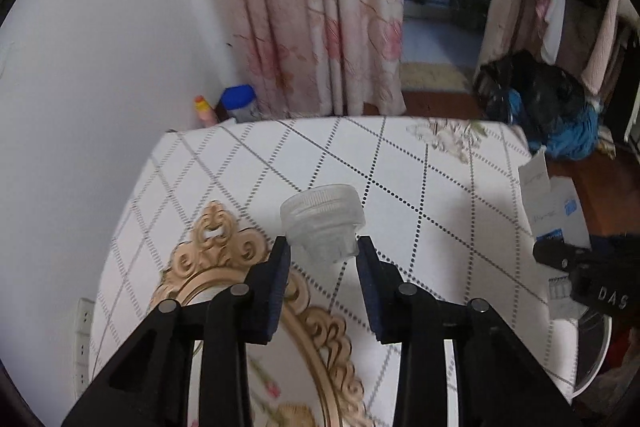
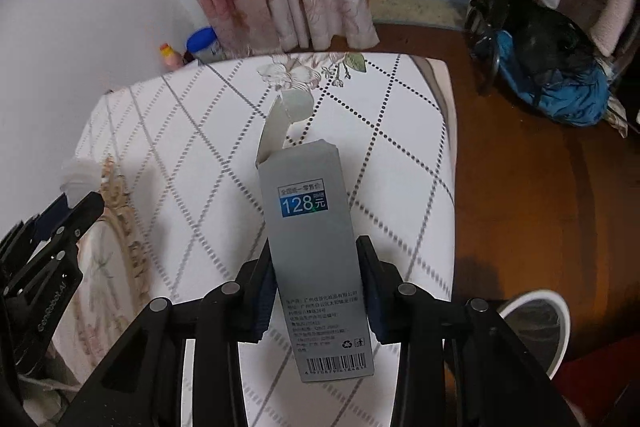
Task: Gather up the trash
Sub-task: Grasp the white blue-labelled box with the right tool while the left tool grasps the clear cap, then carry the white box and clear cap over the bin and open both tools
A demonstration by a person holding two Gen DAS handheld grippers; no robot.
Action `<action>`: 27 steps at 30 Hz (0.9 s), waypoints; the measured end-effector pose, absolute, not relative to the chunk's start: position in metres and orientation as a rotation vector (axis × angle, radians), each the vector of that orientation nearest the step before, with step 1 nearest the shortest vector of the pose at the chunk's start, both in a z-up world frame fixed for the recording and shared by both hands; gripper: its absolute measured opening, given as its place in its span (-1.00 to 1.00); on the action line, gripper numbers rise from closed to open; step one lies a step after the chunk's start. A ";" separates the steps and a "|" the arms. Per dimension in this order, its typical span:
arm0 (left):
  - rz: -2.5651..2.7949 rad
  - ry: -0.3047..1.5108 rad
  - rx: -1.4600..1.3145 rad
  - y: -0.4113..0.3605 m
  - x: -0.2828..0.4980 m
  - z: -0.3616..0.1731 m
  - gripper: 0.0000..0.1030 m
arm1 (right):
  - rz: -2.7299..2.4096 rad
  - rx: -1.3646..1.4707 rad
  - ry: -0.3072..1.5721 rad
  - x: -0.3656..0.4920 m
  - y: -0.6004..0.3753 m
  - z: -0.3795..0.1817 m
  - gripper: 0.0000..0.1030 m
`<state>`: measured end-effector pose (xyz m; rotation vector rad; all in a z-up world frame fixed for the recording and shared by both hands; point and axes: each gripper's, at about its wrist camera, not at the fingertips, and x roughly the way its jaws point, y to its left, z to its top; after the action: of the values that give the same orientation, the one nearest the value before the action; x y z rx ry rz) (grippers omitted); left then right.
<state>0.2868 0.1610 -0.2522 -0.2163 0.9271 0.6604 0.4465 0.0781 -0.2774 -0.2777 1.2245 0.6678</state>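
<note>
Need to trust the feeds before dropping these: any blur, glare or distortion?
Left wrist view: clear cap sharp, room dim, table edge bowed by fisheye. Right wrist view: box print legible, tablecloth glare at far corner, left gripper smeared at the rim.

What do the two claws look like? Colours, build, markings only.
Both match: the left claw and right claw have black angular plastic linkage arms with round silver pivot pins, and dark blue pads lining the inner finger faces. Seen from the opposite camera, each body carries white lettering, partly cut off. No cables or sleeves are visible.
</note>
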 end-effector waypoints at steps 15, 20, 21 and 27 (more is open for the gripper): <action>0.614 0.814 -0.201 0.068 0.222 -0.140 -0.41 | 0.692 -0.075 1.065 0.358 -0.019 -0.158 -0.25; 0.530 0.786 -0.179 0.020 0.228 -0.111 -0.41 | 0.648 -0.028 1.019 0.353 -0.087 -0.122 -0.25; 0.502 0.783 -0.177 0.008 0.235 -0.107 -0.41 | 0.629 -0.013 1.013 0.355 -0.105 -0.117 -0.25; 0.353 0.803 -0.157 -0.060 0.277 -0.110 -0.41 | 0.496 0.020 1.015 0.372 -0.204 -0.111 -0.25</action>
<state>0.2773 -0.0599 -0.1105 -0.1571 0.8030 0.3532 0.3722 -0.2038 -0.1109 0.0199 1.0154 0.4961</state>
